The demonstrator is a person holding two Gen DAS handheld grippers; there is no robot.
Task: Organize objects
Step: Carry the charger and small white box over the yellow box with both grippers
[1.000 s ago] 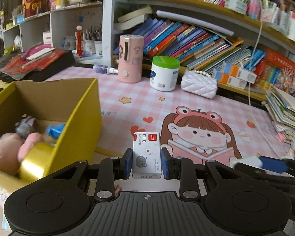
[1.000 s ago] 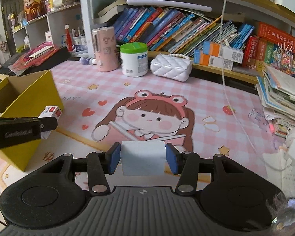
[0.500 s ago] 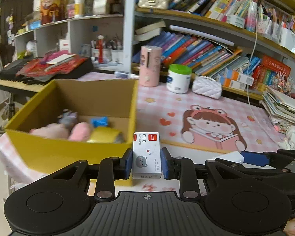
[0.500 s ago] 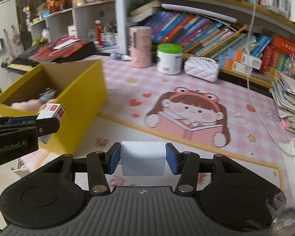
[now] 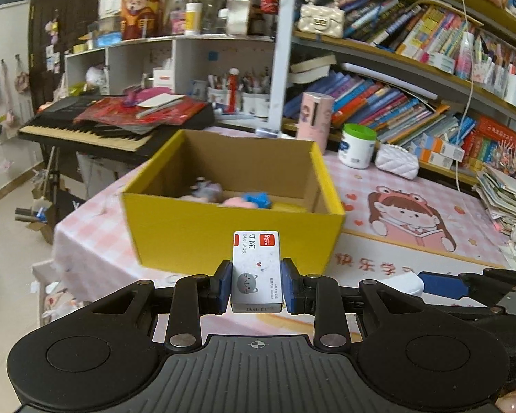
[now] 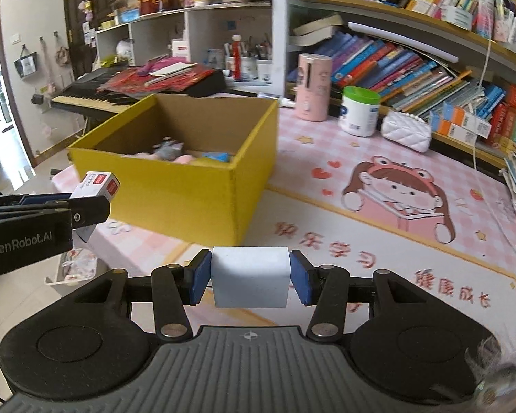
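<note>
L gripper (image 5: 256, 287) is clamping the staple box (image 5: 257, 270), long axis pointing at 12 o'clock toward the yellow box (image 5: 230, 237) just ahead, while R gripper (image 6: 250, 282), clenching a white block (image 6: 250, 280), is sitting farther off w/ box at 11.

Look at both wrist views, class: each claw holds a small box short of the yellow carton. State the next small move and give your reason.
Probably carry the left claw forward over the yellow carton's near wall. It is shut on the staple box, which sits short of the open carton holding toys. The right claw, gripping its white box, can follow.
</note>
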